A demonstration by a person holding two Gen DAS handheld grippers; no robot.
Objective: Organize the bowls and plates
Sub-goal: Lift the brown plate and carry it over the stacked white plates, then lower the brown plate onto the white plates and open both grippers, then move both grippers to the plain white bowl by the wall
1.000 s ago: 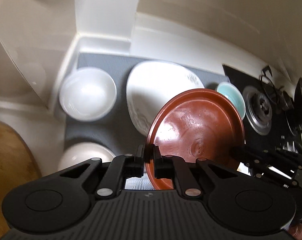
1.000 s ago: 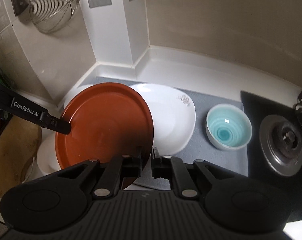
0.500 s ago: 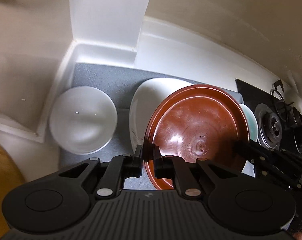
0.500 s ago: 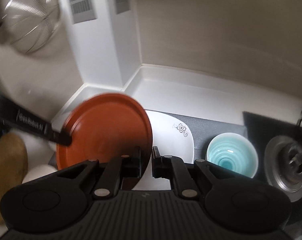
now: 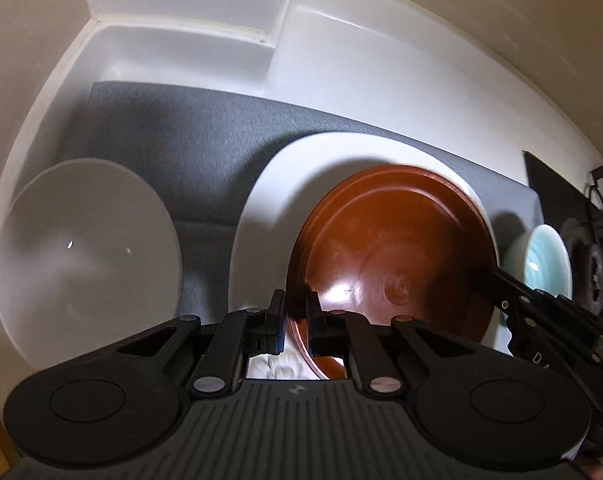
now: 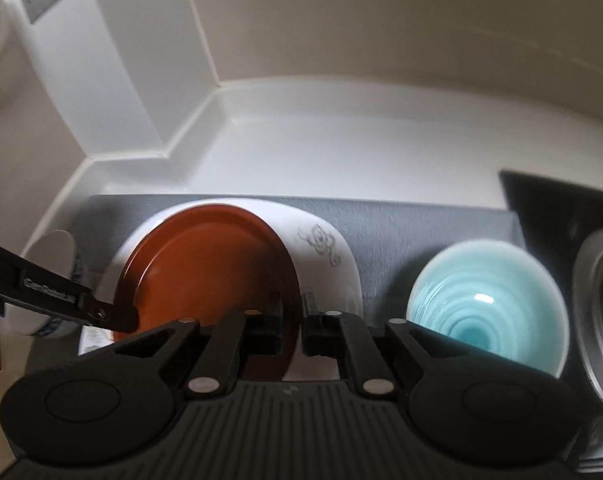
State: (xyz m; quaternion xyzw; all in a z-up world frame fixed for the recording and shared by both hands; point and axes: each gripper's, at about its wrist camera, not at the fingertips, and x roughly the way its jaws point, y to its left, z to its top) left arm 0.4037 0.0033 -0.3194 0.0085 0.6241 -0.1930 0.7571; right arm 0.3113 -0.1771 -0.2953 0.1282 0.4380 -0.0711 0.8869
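While the left tongs (image 5: 292,314) pinched the brown plate (image 5: 393,256) at lower centre, it hung over the white plate (image 5: 261,216), not released. Opposite, the right tongs (image 6: 291,312) clamped its rim; bowls remained unsorted.

Dim, soft indoor light. Glare spot on brown plate (image 5: 341,290). Strong fisheye bending, dark corners. Right view motion-blurred; teal bowl (image 6: 487,306) smeared.

Brown plate (image 6: 209,264) over white plate (image 6: 325,248), beside teal bowl (image 6: 489,300).
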